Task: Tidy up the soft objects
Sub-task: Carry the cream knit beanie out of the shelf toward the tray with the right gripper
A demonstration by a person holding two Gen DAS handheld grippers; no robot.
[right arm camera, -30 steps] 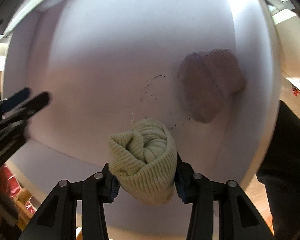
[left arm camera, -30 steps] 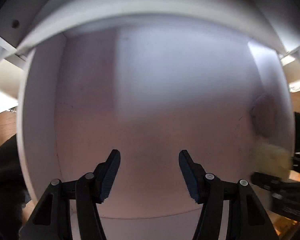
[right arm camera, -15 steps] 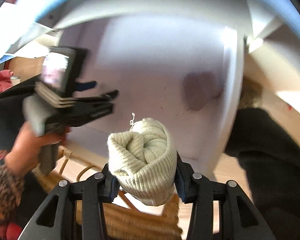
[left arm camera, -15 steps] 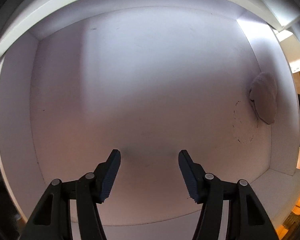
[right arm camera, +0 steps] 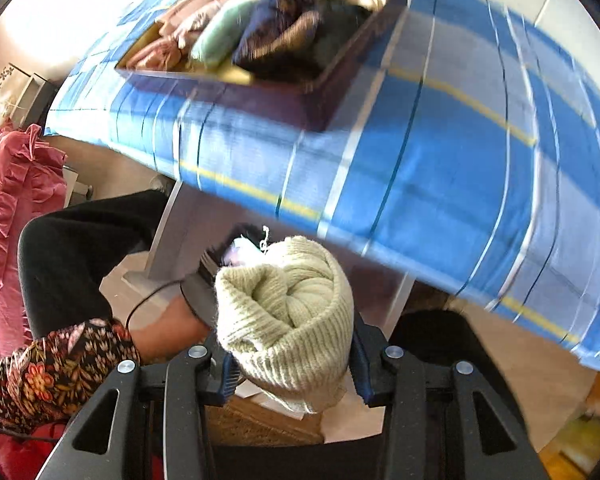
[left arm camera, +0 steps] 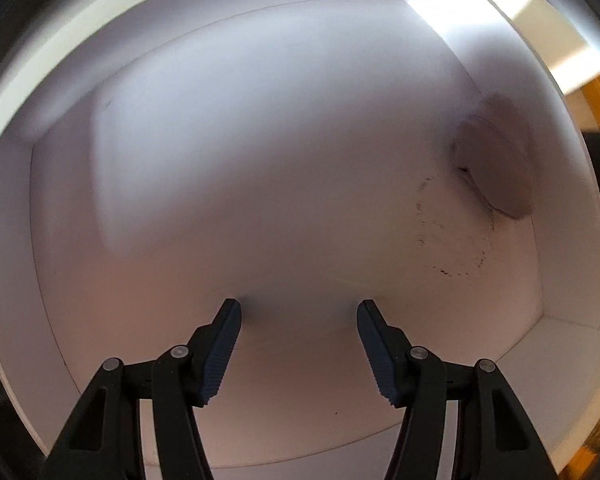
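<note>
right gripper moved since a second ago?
Yes. The right gripper, shut on the cream knit roll, has pulled up out of the white bin, which no longer fills its view; the blue checked cloth and tray of rolls now show.

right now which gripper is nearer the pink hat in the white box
Left. The left gripper points into the white box, its open fingers empty, with the pink hat against the right wall. The right gripper, holding the cream hat, is outside, facing a blue plaid cloth.
</note>
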